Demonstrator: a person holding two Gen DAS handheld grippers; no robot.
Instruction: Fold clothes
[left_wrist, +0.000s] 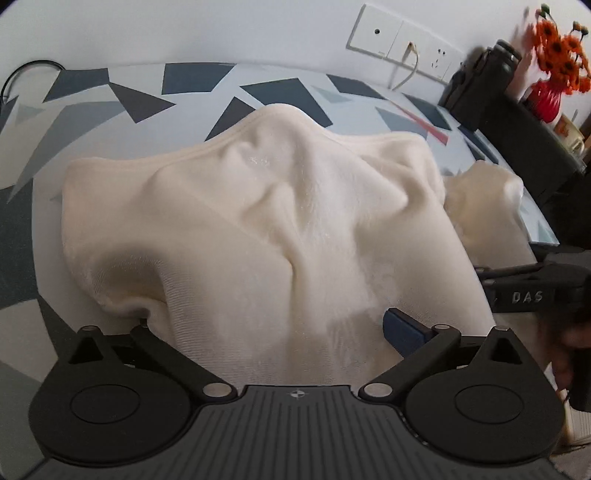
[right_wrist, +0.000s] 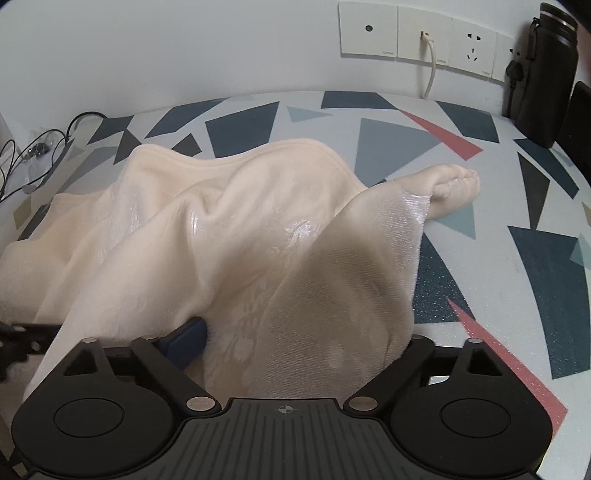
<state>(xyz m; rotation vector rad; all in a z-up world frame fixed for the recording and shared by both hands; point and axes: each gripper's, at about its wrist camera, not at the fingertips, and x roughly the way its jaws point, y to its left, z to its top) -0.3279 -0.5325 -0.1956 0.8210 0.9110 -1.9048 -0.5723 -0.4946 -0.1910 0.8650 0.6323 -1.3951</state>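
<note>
Patterned tabletop (right_wrist: 480, 258), cream garment (left_wrist: 280, 221) bunched at 12. Both grippers, left (left_wrist: 280, 325) and right (right_wrist: 295, 339), wide, cloth draped between fingers, grip unclear. Step: grasping hem; next, pinch, lift.

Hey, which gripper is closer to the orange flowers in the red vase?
Right. The flowers stand at the table's far right corner. The right gripper lies between the left gripper and that corner, both near the front edge with the cream garment over their fingers.

Domestic room: you worked at a table (right_wrist: 461, 258) with geometric-patterned cover; wall sockets (right_wrist: 417, 37) behind; orange flowers (left_wrist: 561, 62) at its far right corner.
</note>
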